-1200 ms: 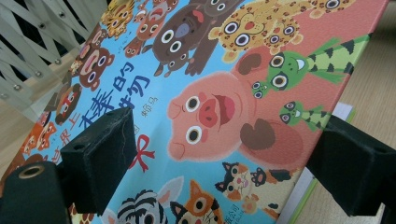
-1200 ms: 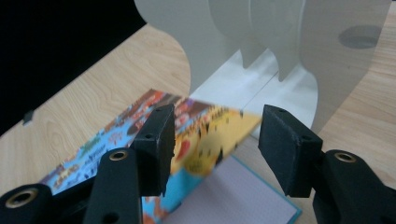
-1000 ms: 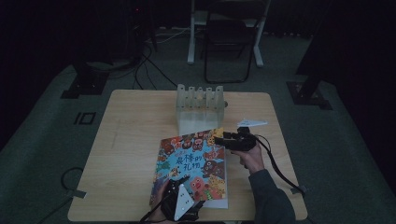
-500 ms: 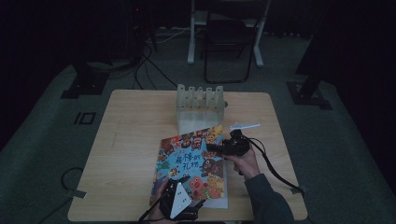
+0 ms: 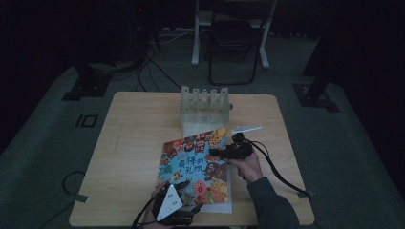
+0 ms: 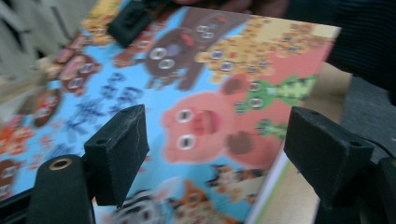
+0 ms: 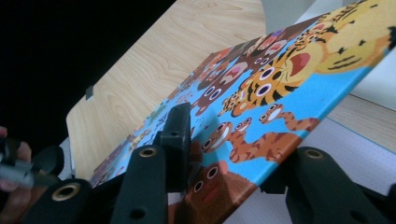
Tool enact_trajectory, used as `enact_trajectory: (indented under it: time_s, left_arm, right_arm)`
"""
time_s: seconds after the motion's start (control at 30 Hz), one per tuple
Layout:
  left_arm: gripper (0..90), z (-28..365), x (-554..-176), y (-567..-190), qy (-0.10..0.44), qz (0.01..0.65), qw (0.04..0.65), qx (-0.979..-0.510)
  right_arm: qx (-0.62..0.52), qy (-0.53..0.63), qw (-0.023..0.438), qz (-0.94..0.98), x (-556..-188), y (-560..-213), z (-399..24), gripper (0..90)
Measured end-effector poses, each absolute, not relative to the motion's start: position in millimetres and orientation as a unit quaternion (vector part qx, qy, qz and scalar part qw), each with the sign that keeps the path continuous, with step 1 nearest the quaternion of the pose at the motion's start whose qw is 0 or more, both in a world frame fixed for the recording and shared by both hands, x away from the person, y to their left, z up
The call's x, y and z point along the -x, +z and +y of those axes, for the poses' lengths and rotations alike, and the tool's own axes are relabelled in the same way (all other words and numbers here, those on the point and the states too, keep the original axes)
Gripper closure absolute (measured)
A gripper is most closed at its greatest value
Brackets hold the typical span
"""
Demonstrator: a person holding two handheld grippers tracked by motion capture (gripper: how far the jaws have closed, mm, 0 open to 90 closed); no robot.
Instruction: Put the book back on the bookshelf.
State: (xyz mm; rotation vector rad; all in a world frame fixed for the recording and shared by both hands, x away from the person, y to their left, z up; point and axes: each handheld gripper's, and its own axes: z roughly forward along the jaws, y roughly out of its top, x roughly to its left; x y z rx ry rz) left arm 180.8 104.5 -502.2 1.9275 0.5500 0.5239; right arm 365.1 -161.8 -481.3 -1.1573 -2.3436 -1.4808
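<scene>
A colourful picture book (image 5: 196, 167) with cartoon animals lies on the wooden table (image 5: 133, 143), its front cover up. My right gripper (image 5: 213, 153) comes in from the book's right edge. In the right gripper view its jaws have just been closing, and the right gripper (image 7: 238, 144) is now shut on the raised cover (image 7: 280, 79), one pad on top and one beneath, with a white page (image 7: 327, 154) below. My left gripper (image 5: 181, 193) hovers at the book's near edge. In its own view the left gripper (image 6: 215, 140) has narrowed a little but stands open over the cover (image 6: 201, 84).
A pale slotted rack (image 5: 204, 107) stands at the table's far middle, just behind the book. A thin white strip (image 5: 247, 129) lies right of it. Beyond the table are a chair (image 5: 236, 43), floor cables and dark stands.
The right gripper has slid left onto the book's right edge and closed on the cover. The left gripper has shifted a little to the left at the near edge.
</scene>
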Motion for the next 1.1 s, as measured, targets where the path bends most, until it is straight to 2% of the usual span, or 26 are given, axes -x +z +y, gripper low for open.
enact_trajectory:
  time_s: [0.07, 0.3, 0.47, 0.57, 0.6, 0.87, 0.93, 1.1]
  left_arm:
    - [21.9, 114, -186, -500, 0.217, 0.245, 0.513, -0.794]
    - [33.8, 143, -203, -503, 0.212, 0.300, 0.500, -0.784]
    - [37.4, 162, -213, -505, 0.202, 0.333, 0.511, -0.767]
    - [38.4, 171, -220, -507, 0.208, 0.362, 0.494, -0.763]
    - [41.0, 174, -222, -508, 0.200, 0.366, 0.498, -0.760]
    - [41.0, 199, -233, -512, 0.155, 0.394, 0.542, -0.726]
    - [38.5, 205, -236, -512, 0.145, 0.398, 0.559, -0.713]
    - [34.5, 208, -237, -513, 0.162, 0.398, 0.559, -0.709]
  right_arm:
    - [0.385, -0.493, 0.071, -0.777, -365, -481, -162, 63.3]
    - [0.381, -0.502, 0.070, -0.773, -364, -480, -162, 65.7]
    - [0.375, -0.503, 0.062, -0.776, -362, -478, -162, 65.6]
    - [0.373, -0.504, 0.060, -0.777, -361, -478, -163, 65.6]
    - [0.372, -0.504, 0.059, -0.777, -361, -478, -163, 65.6]
    - [0.363, -0.511, 0.047, -0.778, -355, -475, -163, 65.7]
    - [0.359, -0.511, 0.039, -0.780, -351, -471, -166, 65.7]
    - [0.351, -0.516, 0.029, -0.781, -347, -468, -168, 65.7]
